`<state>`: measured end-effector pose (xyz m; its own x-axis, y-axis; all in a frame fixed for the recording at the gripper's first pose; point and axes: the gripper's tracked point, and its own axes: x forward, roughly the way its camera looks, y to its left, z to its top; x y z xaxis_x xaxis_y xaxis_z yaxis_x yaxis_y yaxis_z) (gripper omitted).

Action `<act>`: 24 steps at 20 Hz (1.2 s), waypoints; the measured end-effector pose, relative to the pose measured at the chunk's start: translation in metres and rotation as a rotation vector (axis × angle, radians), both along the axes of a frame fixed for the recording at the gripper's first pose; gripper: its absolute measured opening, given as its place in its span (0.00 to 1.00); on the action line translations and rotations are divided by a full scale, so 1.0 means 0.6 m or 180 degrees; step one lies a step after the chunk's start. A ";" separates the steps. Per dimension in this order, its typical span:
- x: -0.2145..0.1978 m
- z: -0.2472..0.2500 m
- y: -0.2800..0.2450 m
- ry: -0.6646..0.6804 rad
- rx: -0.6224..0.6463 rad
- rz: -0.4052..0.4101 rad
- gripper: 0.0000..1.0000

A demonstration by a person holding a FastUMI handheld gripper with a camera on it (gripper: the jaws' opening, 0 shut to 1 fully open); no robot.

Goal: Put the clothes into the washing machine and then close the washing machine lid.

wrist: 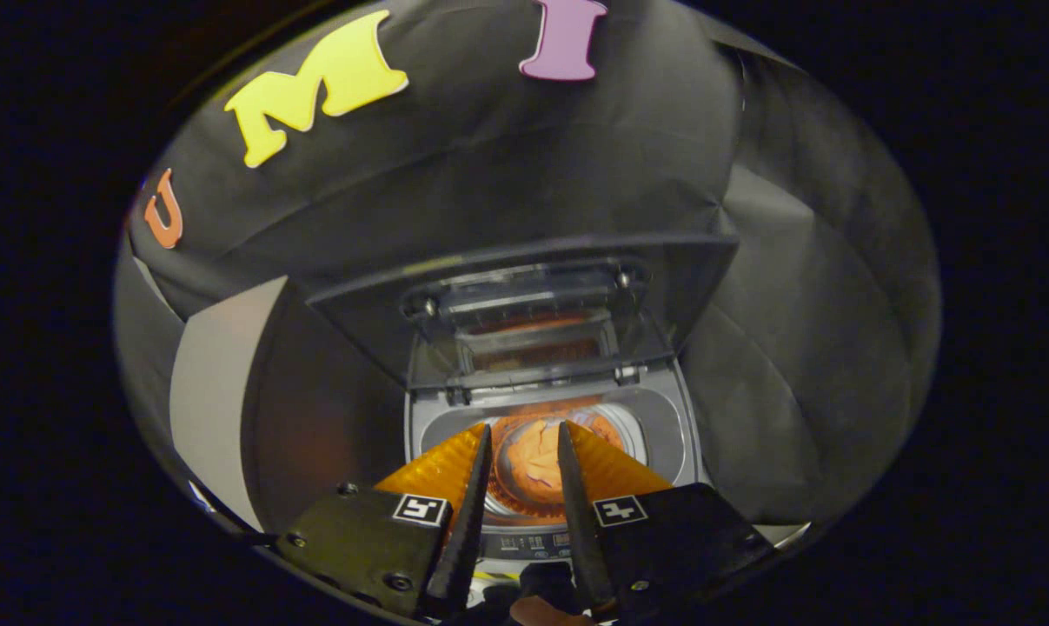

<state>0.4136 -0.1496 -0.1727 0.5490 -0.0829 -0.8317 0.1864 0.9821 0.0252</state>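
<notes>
The gripper [526, 428] is hanging above the washing machine [672, 435] with its two fingers apart, and nothing is sitting between them. The fingers [474, 496] are dark, thin and pointed, like long wedges, and each one is carrying an orange translucent plate with a fine ribbed texture on its outer side. Behind the fingers, the black blocks of the gripper are showing screws and small square markers in black and white.

In the gap between the fingertips, and lower down, the round drum [615, 428] of the machine is showing. The clothes [533, 461] are lying inside the drum as a soft, crumpled orange heap with folds. The fingers are not touching them.

The washing machine is a top-loading one with a smooth grey plastic top. Its lid [524, 309] is standing open and upright beyond the fingers, at the back of the opening. The lid is having a dark frame and a glossy transparent window, which is giving an orange reflection. A narrow control panel [533, 543] with small marks is lying at the front edge, between the bases of the fingers.
</notes>
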 end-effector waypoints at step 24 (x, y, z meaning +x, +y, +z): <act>0.231 0.057 0.016 -0.0218 -0.0034 0.0247 0.48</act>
